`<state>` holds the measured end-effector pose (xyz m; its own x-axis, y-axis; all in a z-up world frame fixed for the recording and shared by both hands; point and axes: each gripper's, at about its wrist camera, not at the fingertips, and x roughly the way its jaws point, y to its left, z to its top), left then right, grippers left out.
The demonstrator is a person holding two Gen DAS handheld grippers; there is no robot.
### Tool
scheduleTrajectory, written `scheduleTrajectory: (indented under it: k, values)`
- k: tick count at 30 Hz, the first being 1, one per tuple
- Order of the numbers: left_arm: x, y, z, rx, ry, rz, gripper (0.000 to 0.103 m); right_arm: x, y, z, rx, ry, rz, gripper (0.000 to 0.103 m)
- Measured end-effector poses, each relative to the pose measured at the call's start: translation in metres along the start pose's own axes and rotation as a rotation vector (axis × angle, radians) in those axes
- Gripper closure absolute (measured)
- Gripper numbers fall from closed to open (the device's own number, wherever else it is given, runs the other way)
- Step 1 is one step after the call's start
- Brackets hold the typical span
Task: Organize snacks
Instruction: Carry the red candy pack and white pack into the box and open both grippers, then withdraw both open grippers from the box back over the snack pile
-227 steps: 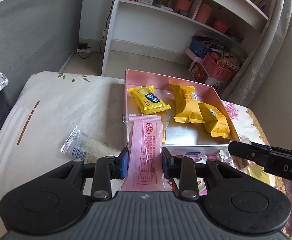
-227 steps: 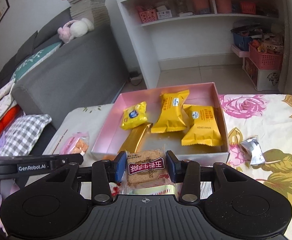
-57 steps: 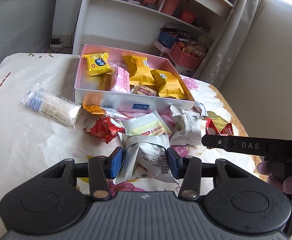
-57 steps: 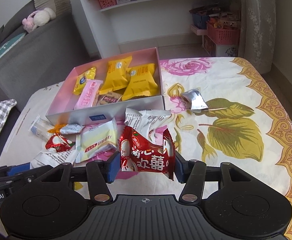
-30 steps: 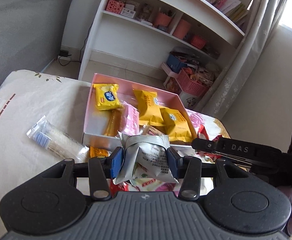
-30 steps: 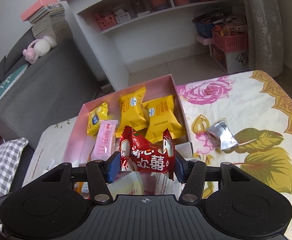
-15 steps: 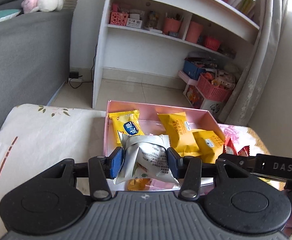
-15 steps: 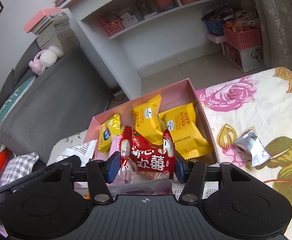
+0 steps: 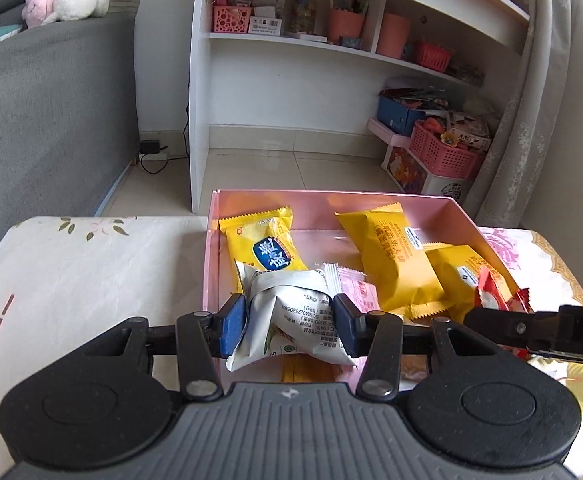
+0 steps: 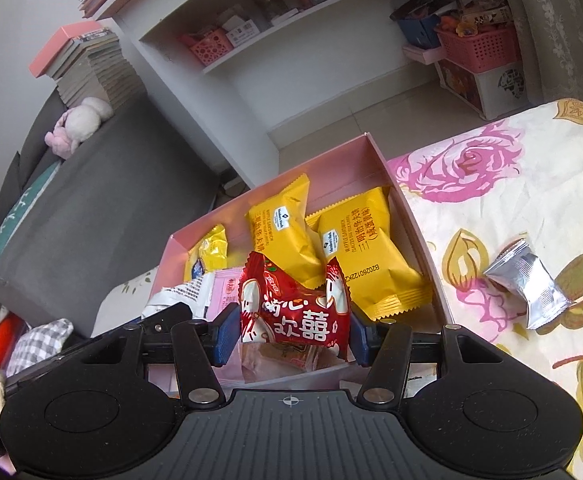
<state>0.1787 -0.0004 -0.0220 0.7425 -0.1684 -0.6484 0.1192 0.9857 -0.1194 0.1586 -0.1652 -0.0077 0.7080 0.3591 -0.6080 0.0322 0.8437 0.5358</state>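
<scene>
Left wrist view shows the left gripper [image 9: 290, 330] squeezing a white snack [image 9: 291, 314] over the pink box [image 9: 331, 199]. The right gripper [image 10: 291, 334] squeezes a red snack [image 10: 295, 312] over it too. Yellow snacks [image 10: 279, 232] lie inside; a silver snack [image 10: 529, 284] waits beside the box

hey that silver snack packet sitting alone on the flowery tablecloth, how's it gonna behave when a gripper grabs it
The silver packet looks puffed and creased, so it will probably crumple under the fingers. Its foil seems glossy, so possibly slippery. It looks small and air-filled, likely light enough to skid on the tablecloth if nudged.

A floral-clothed table [image 10: 531, 184] carries a pink box [image 10: 419, 236], with a silver packet [image 10: 531, 284] lying apart, right of it.
</scene>
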Motion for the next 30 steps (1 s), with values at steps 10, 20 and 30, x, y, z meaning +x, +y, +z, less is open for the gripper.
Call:
scheduleTrajectory:
  k: [10,20,30]
  values:
    - [0.002,0.005,0.000,0.019,-0.020,0.016,0.048,0.002,-0.001,0.001,0.011,-0.004,0.007,0.036]
    - [-0.023,-0.003,0.000,0.034,-0.028,-0.032,0.015,-0.013,0.002,0.002,0.005,-0.017,0.033,0.021]
    - [-0.047,-0.001,-0.011,0.012,0.002,-0.051,0.003,-0.039,0.014,-0.006,-0.102,-0.018,0.011,0.014]
